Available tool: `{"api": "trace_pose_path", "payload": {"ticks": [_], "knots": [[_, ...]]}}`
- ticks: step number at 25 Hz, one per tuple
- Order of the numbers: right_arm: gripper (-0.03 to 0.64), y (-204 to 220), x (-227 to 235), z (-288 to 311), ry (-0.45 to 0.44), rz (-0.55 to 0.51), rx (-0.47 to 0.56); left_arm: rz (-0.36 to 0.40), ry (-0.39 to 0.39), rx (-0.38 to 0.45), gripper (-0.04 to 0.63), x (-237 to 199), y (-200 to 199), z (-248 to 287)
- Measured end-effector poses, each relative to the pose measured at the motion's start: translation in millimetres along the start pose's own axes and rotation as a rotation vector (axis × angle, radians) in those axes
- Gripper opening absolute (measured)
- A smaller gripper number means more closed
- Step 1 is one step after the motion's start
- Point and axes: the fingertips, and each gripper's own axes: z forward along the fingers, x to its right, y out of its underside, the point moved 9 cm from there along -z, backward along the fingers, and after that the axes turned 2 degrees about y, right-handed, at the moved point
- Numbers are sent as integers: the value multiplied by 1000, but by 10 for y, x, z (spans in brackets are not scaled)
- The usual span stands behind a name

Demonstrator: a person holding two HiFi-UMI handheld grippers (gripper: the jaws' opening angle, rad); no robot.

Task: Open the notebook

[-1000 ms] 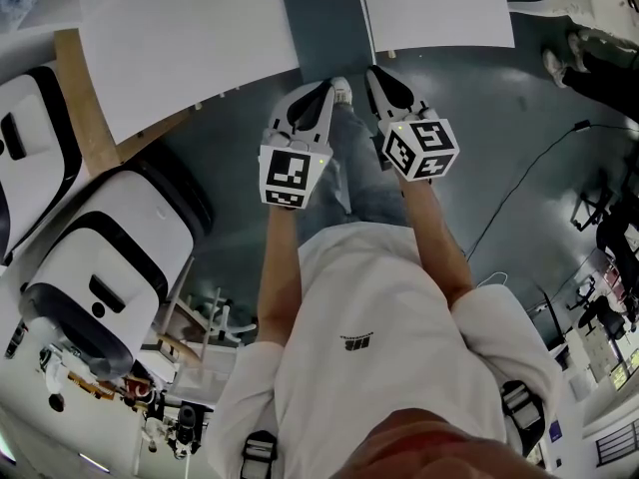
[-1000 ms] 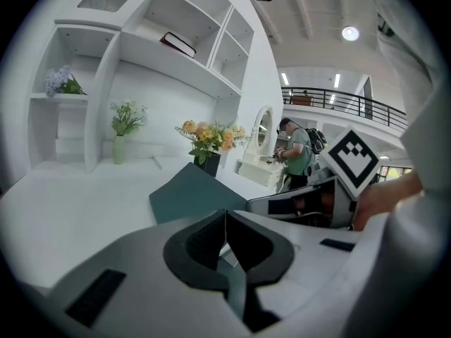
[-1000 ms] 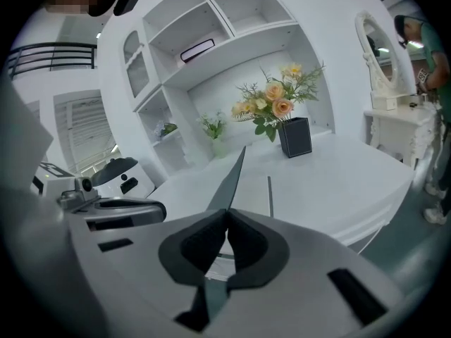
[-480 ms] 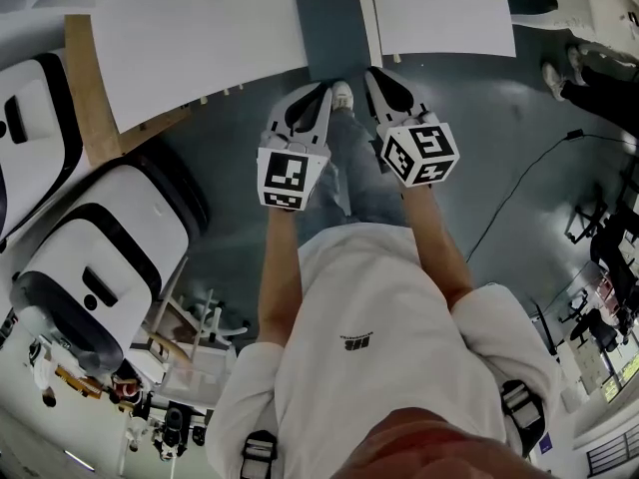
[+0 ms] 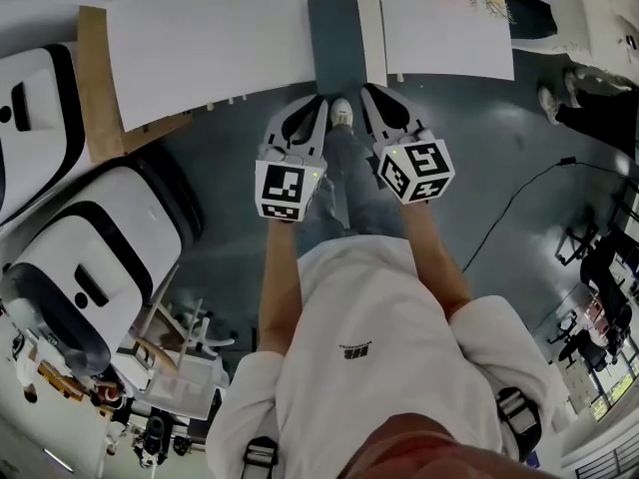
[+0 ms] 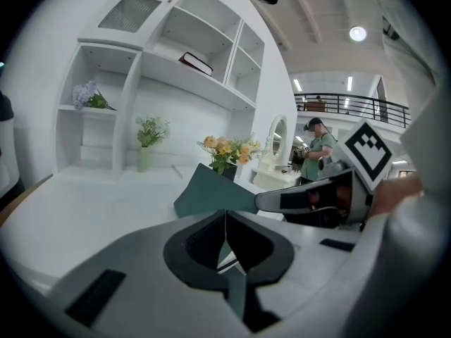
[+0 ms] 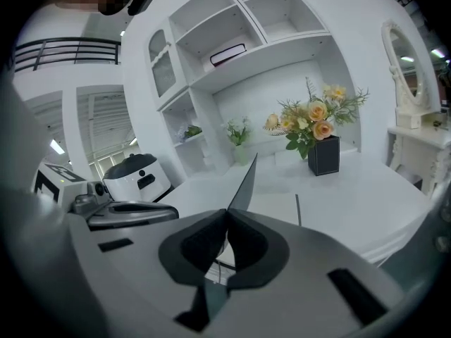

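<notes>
A notebook lies at the near edge of the white table (image 5: 200, 38). Its dark teal cover (image 5: 334, 33) (image 6: 211, 192) is lifted at a slant, and a strip of white page (image 5: 371, 38) (image 7: 278, 203) shows beside it. My right gripper (image 5: 366, 90) (image 7: 227, 213) is shut on the near corner of the cover's free edge. In the right gripper view the cover (image 7: 246, 178) rises edge-on from the jaw tips. My left gripper (image 5: 319, 101) (image 6: 225, 215) is shut with nothing seen between its jaws. It sits by the notebook's spine-side near corner; whether it touches I cannot tell.
Yellow flowers in a black box (image 7: 324, 153) stand further back on the table. A white shelf unit (image 6: 176, 62) rises behind it. White machines (image 5: 90, 267) and a wooden board (image 5: 95, 88) are on the left. A person (image 6: 317, 153) stands far off on the right.
The cover's free edge has risen, so the cover looks narrower from above and more white page shows. Both grippers have edged toward the table.
</notes>
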Motion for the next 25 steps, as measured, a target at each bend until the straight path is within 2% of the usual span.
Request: {"api": "trace_pose_path", "payload": {"ticks": [12, 25], "knots": [[3, -147, -339, 118, -90, -78, 10, -29, -70, 26, 0, -202, -13, -211], [3, -180, -630, 316, -170, -116, -4, -57, -136, 42, 0, -398, 27, -412]]}}
